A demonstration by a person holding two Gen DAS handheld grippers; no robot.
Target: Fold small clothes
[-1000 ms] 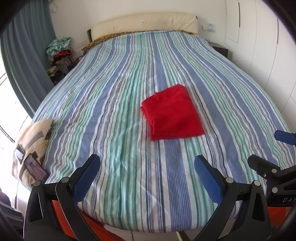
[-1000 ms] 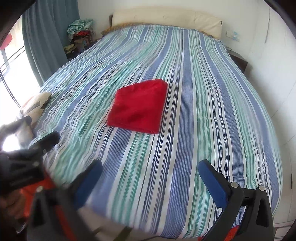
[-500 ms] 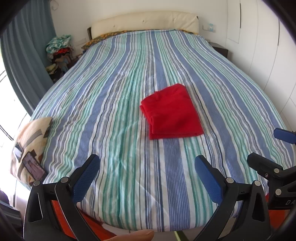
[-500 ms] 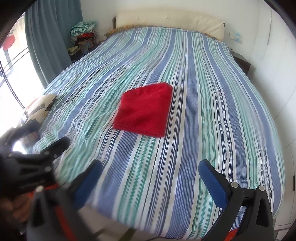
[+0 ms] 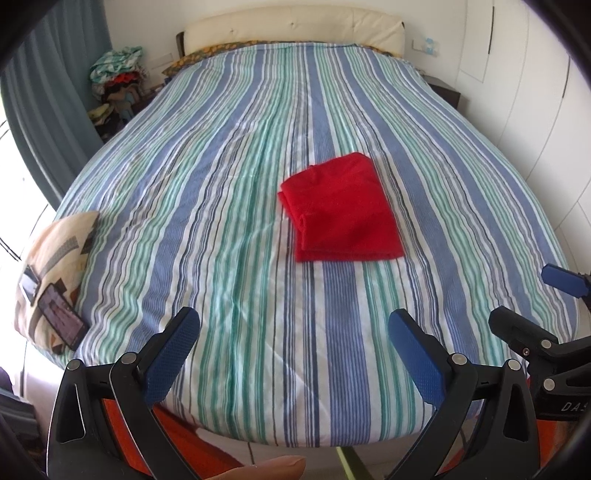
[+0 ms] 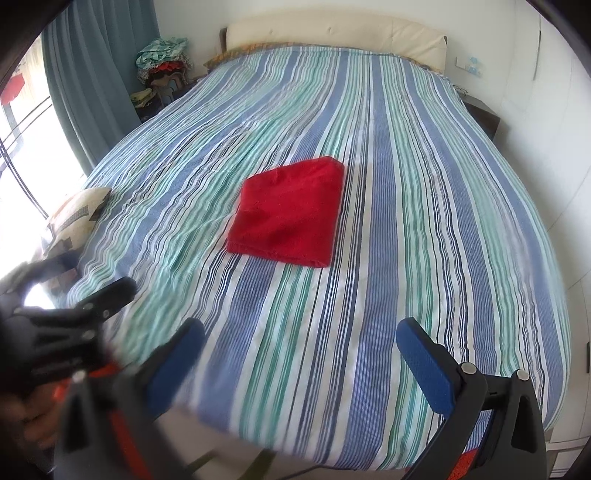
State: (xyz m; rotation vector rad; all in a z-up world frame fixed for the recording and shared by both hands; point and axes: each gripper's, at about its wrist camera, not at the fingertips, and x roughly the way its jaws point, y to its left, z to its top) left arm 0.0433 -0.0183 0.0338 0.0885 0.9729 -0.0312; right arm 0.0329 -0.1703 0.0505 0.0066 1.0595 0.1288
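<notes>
Red garment (image 5: 341,208) is lying folded into a compact rectangle mid-bed on the striped bedspread (image 5: 229,206), well apart from both tools. Left gripper (image 5: 293,356) and right gripper (image 6: 303,363) are hovering at the near edge, fingers spread wide, holding nothing. Fold is looking complete; next move likely means fetching another piece. No containers showing.

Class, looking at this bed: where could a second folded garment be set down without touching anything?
Free: striped sheet between the red folded garment and the patterned cushion; also beyond the garment toward the headboard, and along its right side. Crowded: the left edge by the cushion.
</notes>
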